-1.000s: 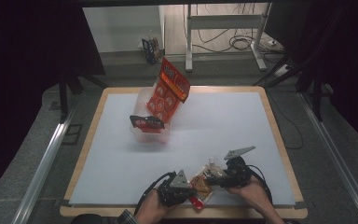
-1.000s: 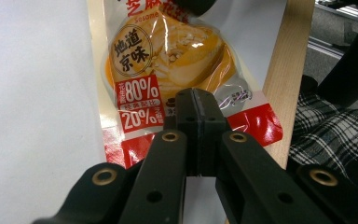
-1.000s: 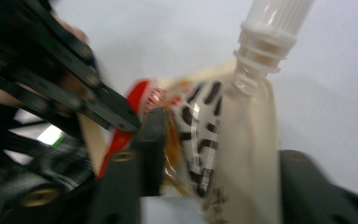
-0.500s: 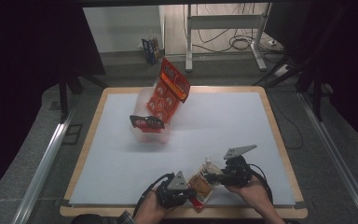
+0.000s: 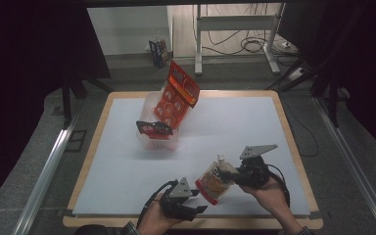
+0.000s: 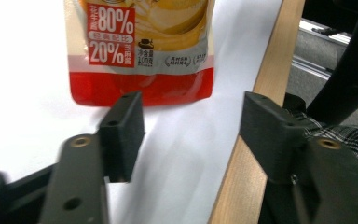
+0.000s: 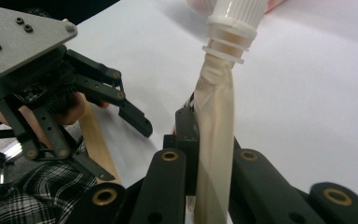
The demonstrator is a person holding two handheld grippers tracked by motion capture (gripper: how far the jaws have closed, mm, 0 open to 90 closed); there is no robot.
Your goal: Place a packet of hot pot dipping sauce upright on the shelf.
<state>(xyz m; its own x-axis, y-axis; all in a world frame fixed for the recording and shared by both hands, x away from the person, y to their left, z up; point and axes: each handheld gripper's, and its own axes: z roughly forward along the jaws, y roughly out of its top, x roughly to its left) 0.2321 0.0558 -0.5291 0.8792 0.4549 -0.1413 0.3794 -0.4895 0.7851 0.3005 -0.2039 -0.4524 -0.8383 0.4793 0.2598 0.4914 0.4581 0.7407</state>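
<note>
A spouted drink pouch (image 5: 214, 181), orange and white with a red bottom band and a white cap (image 7: 233, 23), hangs tilted above the table's front edge. My right gripper (image 5: 232, 174) is shut on the pouch (image 7: 216, 140) just below the spout, its jaws having just closed further. My left gripper (image 5: 199, 200) stands open a little below and left of the pouch. Its jaws have just been opening, and nothing is between them (image 6: 191, 121). The pouch's red bottom (image 6: 142, 51) lies just beyond the fingertips.
A clear plastic container (image 5: 149, 142) at the table's back left holds a tall red snack bag (image 5: 176, 98) and a smaller dark-topped packet (image 5: 154, 129). The white table top has a wooden rim (image 5: 293, 147); that rim (image 6: 261, 93) runs close beside my left gripper.
The left gripper has let go of the pouch and opened. The right gripper has closed on the pouch and lifted it off the table.
</note>
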